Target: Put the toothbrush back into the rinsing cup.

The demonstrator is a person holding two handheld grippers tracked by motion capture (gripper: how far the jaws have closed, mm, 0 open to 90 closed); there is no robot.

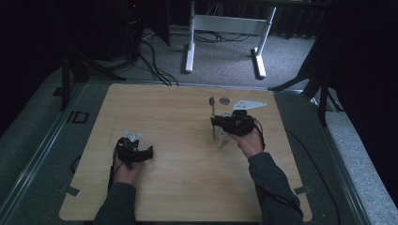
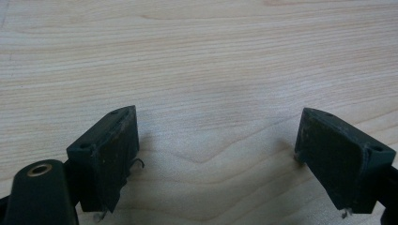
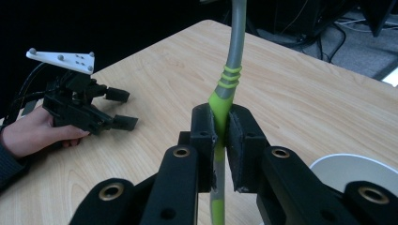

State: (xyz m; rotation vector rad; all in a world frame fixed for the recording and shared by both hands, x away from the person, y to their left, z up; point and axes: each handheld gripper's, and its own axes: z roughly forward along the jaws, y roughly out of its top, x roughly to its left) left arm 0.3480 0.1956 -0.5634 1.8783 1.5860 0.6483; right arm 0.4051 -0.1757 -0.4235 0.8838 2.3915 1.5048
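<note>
My right gripper (image 1: pixel 215 123) (image 3: pixel 224 115) is shut on a green and grey toothbrush (image 1: pixel 212 110) (image 3: pixel 234 51), which it holds upright right of the centre of the wooden table (image 1: pixel 178 117). The pads pinch the green part of the handle. Just below and beside it stands a white cup (image 1: pixel 221 139) (image 3: pixel 352 168); I cannot tell whether the handle's lower end is inside it. My left gripper (image 1: pixel 145 149) (image 2: pixel 216 126) (image 3: pixel 126 108) rests low at the table's left, open, with bare wood between its jaws.
A small round grey disc (image 1: pixel 224 100) lies on the table behind the right gripper. Beyond the far edge stand a white desk frame (image 1: pixel 225 23), loose cables (image 1: pixel 155 65) and black stands on grey carpet.
</note>
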